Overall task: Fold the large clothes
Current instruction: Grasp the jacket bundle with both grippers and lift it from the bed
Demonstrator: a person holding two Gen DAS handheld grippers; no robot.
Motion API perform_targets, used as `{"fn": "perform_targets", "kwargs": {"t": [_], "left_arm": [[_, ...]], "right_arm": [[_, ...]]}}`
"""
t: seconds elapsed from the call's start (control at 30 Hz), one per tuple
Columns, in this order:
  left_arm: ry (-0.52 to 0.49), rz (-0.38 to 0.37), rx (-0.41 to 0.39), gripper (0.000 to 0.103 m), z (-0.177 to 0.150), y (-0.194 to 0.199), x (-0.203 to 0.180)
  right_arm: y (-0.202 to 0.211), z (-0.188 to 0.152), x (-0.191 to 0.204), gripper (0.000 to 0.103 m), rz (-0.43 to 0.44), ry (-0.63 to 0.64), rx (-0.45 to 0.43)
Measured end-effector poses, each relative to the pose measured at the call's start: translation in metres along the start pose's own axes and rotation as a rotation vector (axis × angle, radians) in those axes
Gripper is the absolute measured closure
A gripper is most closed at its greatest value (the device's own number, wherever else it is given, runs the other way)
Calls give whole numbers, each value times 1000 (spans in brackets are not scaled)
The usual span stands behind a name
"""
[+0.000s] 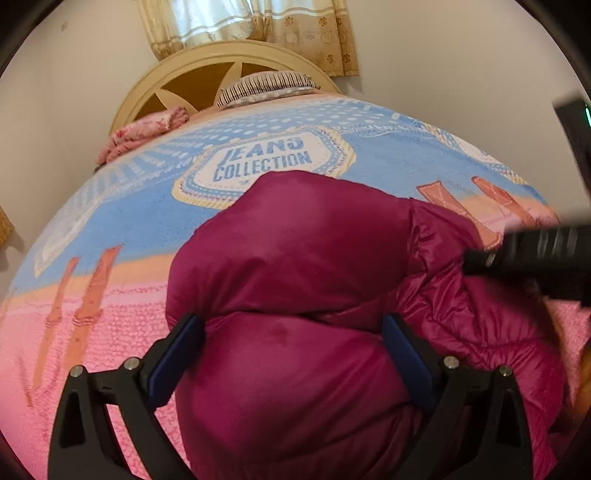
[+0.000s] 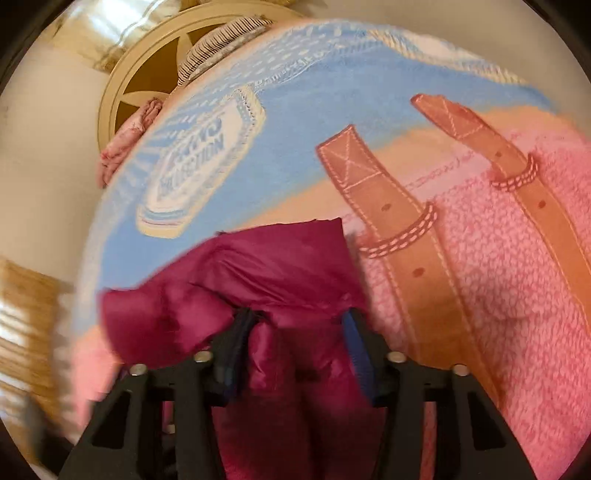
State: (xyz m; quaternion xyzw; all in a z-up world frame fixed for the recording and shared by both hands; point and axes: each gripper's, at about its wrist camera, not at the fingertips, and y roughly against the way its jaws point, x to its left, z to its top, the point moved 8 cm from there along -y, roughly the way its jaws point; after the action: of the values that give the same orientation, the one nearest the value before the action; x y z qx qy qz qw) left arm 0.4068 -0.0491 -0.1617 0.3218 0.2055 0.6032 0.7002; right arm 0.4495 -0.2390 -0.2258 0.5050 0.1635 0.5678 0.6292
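Left tool point(image 1: 295, 343) sits with its blue-padded fingers spread wide around a puffy bulge of the magenta padded jacket point(image 1: 306, 258), and I cannot tell whether the pads actually press it. On my right-wrist view, the right tool point(image 2: 295, 332) is clamped on a bunched fold of the jacket point(image 2: 258, 273), fabric pinched between its fingers. From the left view the right tool shows as a blurred black shape over the jacket's right side. I see the jacket lying heaped on the bed's blanket point(image 1: 110, 229), over the pink and blue print, below the "JEANS COLLECTION" patch point(image 1: 262, 162). Beyond it stand the headboard point(image 1: 207, 70), a striped pillow point(image 1: 266, 86) and curtains point(image 1: 258, 22).
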Motion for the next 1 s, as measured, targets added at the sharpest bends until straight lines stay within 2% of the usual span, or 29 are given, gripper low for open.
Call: {"fn": "perform_targets", "kwargs": {"t": [0.17, 0.2, 0.27, 0.47, 0.5, 0.57, 0.6, 0.7, 0.83, 0.93, 1.0], "left_arm": [[151, -179, 42, 0, 0, -15, 12], [187, -195, 50, 0, -1, -18, 13], [211, -199, 60, 0, 0, -24, 13], [165, -187, 87, 0, 8, -21, 7], [158, -182, 68, 0, 13, -17, 11], [160, -117, -5, 0, 31, -6, 28], [177, -98, -16, 0, 38, -6, 35], [218, -95, 44, 0, 42, -30, 40], [281, -106, 111, 0, 31, -62, 38], [257, -90, 132, 0, 30, -62, 32], [272, -129, 150, 0, 30, -54, 37]], "right_arm": [[-7, -10, 1, 58, 63, 160, -131], [-12, -9, -1, 58, 76, 165, -142], [-15, -6, -6, 58, 97, 147, -141], [-14, -7, -3, 58, 65, 167, -143], [-14, -8, -4, 59, 60, 168, -144], [-13, -9, -4, 59, 57, 169, -148], [-13, -9, -5, 59, 60, 167, -148], [-12, -10, -5, 59, 64, 164, -148], [-13, -8, -7, 59, 72, 152, -149], [-13, -8, -7, 59, 71, 154, -147], [-12, -7, -8, 58, 78, 151, -144]]}}
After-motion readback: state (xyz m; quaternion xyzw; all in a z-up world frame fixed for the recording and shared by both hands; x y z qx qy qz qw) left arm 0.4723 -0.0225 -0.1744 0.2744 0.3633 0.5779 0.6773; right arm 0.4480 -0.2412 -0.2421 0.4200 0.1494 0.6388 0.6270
